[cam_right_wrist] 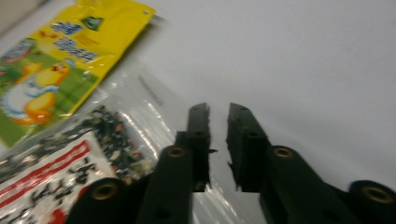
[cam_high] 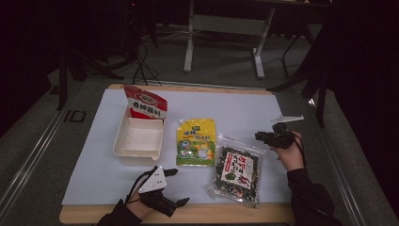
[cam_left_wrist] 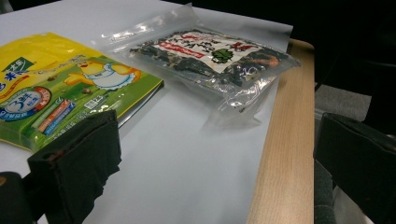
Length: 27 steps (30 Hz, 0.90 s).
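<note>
- The right gripper (cam_right_wrist: 218,140) has its fingers (cam_right_wrist: 198,135) drawn nearly together with only a thin slit between them, and nothing sits in that slit; they hover over the clear top edge of the seaweed packet (cam_right_wrist: 70,158), which lies flat on the table just below and to one side of the tips.
- The left gripper (cam_high: 171,188) is released, its fingers (cam_left_wrist: 79,163) spread wide and empty; ahead of them lies bare white sheet, then the near corner of the seaweed packet (cam_left_wrist: 210,60), and off to the side the yellow pouch (cam_left_wrist: 60,88).
- Seen from above, the seaweed packet (cam_high: 236,173) lies between the two grippers, touching the yellow pouch (cam_high: 195,141) along one edge (they may overlap slightly, it is hard to tell).
- Farther out stands a white tray (cam_high: 139,139) with a red bag (cam_high: 147,103) propped at its far end, all on the white sheet over the table (cam_high: 277,214).
- My reading: the step in hand is the approach to the seaweed packet, not yet a grasp.
- The next move calls for the right fingers to part, drop onto the thin sealed edge and pinch it; the film looks slippery, so a firm bite on the seam would serve best.
</note>
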### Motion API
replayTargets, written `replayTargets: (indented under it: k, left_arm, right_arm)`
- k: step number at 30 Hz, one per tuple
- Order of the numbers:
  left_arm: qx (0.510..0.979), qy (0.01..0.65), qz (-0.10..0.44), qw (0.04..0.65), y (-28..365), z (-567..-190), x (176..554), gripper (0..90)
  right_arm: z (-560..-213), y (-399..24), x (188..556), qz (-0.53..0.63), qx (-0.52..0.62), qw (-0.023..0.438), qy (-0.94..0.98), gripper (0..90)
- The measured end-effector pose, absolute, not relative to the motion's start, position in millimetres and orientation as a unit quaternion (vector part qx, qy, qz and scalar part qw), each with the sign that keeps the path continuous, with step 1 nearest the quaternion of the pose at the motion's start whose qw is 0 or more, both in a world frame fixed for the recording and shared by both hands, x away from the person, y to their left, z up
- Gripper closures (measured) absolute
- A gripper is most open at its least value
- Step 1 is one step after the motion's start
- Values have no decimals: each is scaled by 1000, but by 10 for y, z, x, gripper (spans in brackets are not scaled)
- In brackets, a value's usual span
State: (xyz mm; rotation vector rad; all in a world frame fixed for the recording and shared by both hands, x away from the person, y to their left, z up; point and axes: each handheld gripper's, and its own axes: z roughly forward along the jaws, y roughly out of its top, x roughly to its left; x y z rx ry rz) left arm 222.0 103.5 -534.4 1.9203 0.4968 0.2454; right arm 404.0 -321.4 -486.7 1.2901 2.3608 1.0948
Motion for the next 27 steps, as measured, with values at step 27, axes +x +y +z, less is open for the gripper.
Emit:
replayTargets:
  k: [27]
  left_arm:
    - [806,212,98,544,1034,-5360,2241,19]
  right_arm:
    - [-5224,-3527,3993,314,443,40,839,719]
